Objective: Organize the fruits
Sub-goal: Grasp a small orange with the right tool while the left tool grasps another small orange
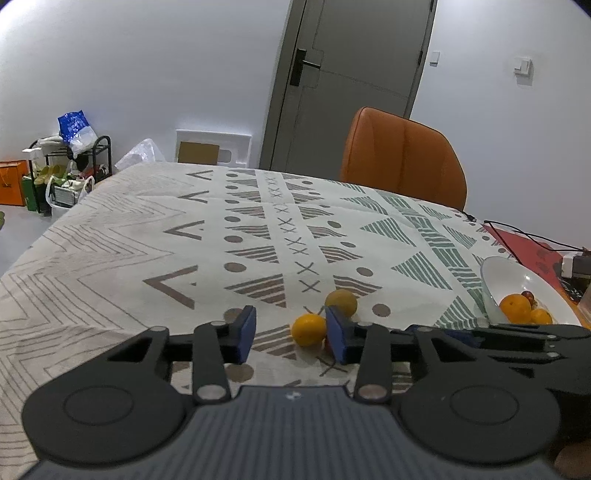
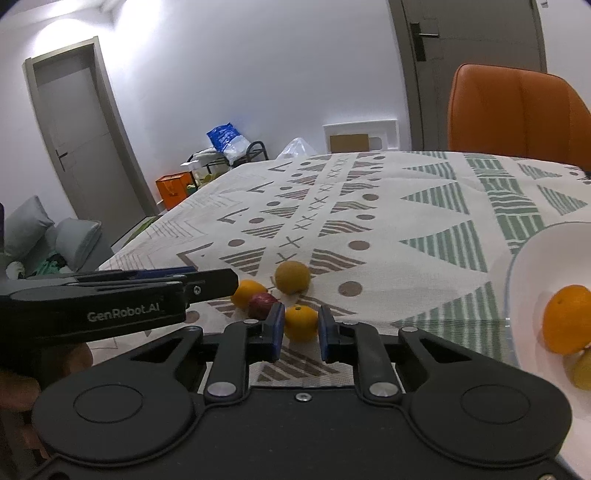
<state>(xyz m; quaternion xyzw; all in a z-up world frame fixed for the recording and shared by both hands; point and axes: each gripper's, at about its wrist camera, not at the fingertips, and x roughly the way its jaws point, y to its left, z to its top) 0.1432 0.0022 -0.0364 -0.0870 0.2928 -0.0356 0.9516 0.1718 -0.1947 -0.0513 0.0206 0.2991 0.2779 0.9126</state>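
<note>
The right gripper (image 2: 301,334) points forward and somewhat downward, its blue fingers (image 2: 276,332) pressed onto a small orange (image 2: 301,322) held between them. The left gripper (image 1: 291,334) tilts down likewise, its fingers (image 1: 246,334) standing apart with nothing gripped. In the right wrist view it reaches in from the left, side-on, just beside the right one. A hand (image 2: 55,363) seems to hold its handle, though the view there is dim.

Even, dim indoor light; glare noted on wall (image 2: 66,26) upper left; edges strongly bowed and vignetted; focus fairly sharp.
</note>
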